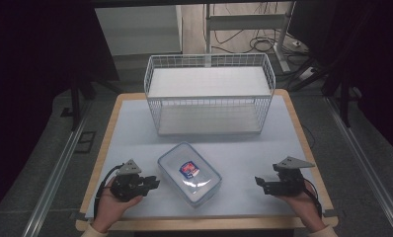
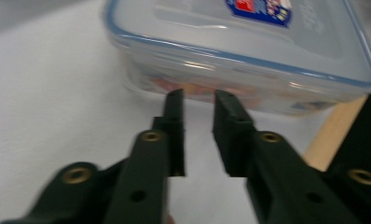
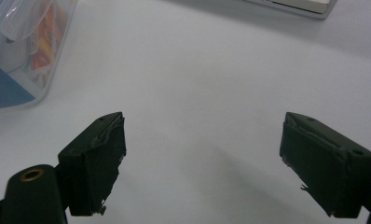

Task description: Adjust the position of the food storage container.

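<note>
The table had a white top with a light wooden edge. A white wire basket stood on its far half. A clear lidded plastic container lay on its near half, centred and turned at an angle.

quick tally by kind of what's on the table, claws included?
Clear plastic food container with blue-sealed lid: 1
White wire basket: 1
Hand-held claws: 2, left claw and right claw
Total: 4
</note>
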A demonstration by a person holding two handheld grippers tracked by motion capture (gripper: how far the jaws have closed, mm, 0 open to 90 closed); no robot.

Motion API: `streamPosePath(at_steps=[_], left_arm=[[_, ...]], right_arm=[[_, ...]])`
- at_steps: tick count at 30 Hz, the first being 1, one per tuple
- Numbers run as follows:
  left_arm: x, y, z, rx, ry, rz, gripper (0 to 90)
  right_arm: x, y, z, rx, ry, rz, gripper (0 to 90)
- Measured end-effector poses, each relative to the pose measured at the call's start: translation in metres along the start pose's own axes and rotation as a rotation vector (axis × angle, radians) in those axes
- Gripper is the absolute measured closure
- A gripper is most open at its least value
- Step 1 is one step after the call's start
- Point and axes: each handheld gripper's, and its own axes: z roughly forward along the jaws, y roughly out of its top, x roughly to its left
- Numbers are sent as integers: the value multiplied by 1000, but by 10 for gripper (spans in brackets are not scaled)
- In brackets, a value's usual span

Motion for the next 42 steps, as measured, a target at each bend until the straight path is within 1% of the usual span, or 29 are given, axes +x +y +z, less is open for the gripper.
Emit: streamPosePath(at_steps=[1,2,3,6,7,9,10,11,12,15,16,17,18,19,20,22,25,30,32,36,42], left_arm=[[0,0,0,0,0,0,809],[-2,0,1,9,-14,5,845],[-3,1,1,14,-21,7,845],[-7,2,3,30,-44,18,894],[-11,2,4,40,-58,31,897],[-14,3,6,45,-65,35,898],[-19,3,9,63,-85,52,898],[-23,3,11,72,-96,59,898],[-23,3,11,72,-96,59,898],[-35,3,18,103,-118,95,898],[-37,3,20,105,-126,99,898],[-43,4,24,119,-145,117,898],[-45,4,27,122,-156,119,898],[-45,4,27,122,-156,119,898],[-49,5,31,137,-164,132,898],[-51,5,33,142,-167,135,899],[-56,6,39,162,-186,147,899],[-61,9,47,173,-202,160,899],[-64,10,51,183,-214,170,899],[-72,12,58,209,-221,198,899],[-74,16,63,205,-224,198,900]], right_arm=[[0,0,0,0,0,0,144],[0,0,0,0,0,0,144],[0,0,0,0,0,0,144],[0,0,0,1,1,-1,145],[1,0,0,3,3,0,145],[1,0,1,5,6,0,145],[1,0,1,6,8,1,145],[0,0,1,6,8,1,145],[0,0,1,7,9,3,145],[0,0,1,7,10,5,145],[0,0,1,8,10,6,145],[0,0,1,8,10,5,145],[0,0,1,9,10,5,144],[0,0,1,9,10,5,144],[0,0,1,10,11,8,145],[0,0,1,9,11,7,145],[2,1,1,10,13,5,145],[1,0,4,18,15,4,145],[2,0,4,19,14,5,145],[2,0,3,16,14,2,145],[3,0,5,22,17,1,145]])
